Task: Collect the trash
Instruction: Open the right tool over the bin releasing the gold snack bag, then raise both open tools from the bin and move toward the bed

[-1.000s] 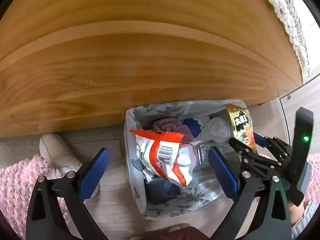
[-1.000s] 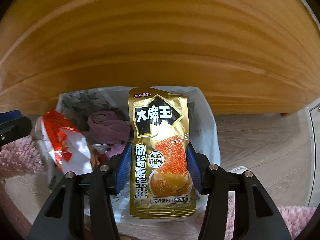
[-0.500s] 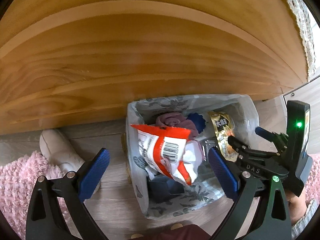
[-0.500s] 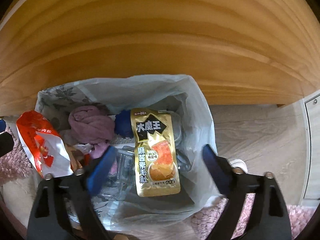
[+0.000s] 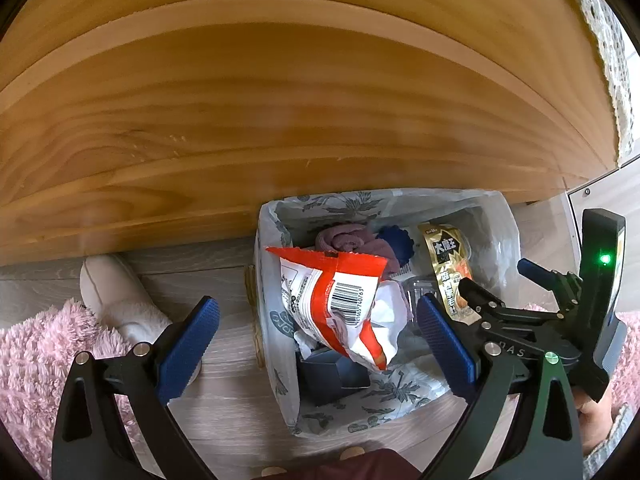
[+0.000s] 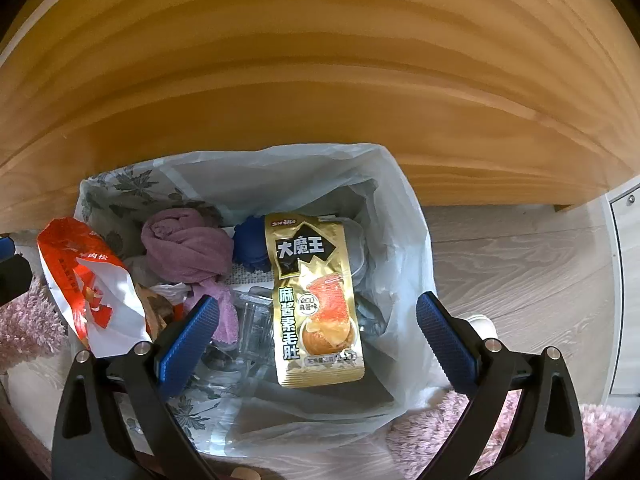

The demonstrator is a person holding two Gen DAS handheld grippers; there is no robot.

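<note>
The gold snack packet [image 6: 314, 300] has dropped from my right gripper [image 6: 316, 336] into the bin bag [image 6: 408, 240]; those jaws are opening, nothing pinched; my left gripper [image 5: 316, 344] hangs spread, empty.

A trash bin lined with a pale plastic bag [image 6: 404, 216] printed with grey leaves sits at the lower centre of the frame, against a wood panel. Inside, a gold snack packet [image 6: 314, 300] with black Chinese lettering lies face up, lengthwise, on top of the pile, right of centre. A red and white snack bag [image 5: 340, 300], crumpled and open with its barcode showing, leans at the bin's left edge. A twisted mauve cloth [image 6: 186, 246] lies toward the upper left, a blue round piece [image 6: 250, 242] just beside it, and crushed clear plastic [image 6: 252, 320] below.
</note>
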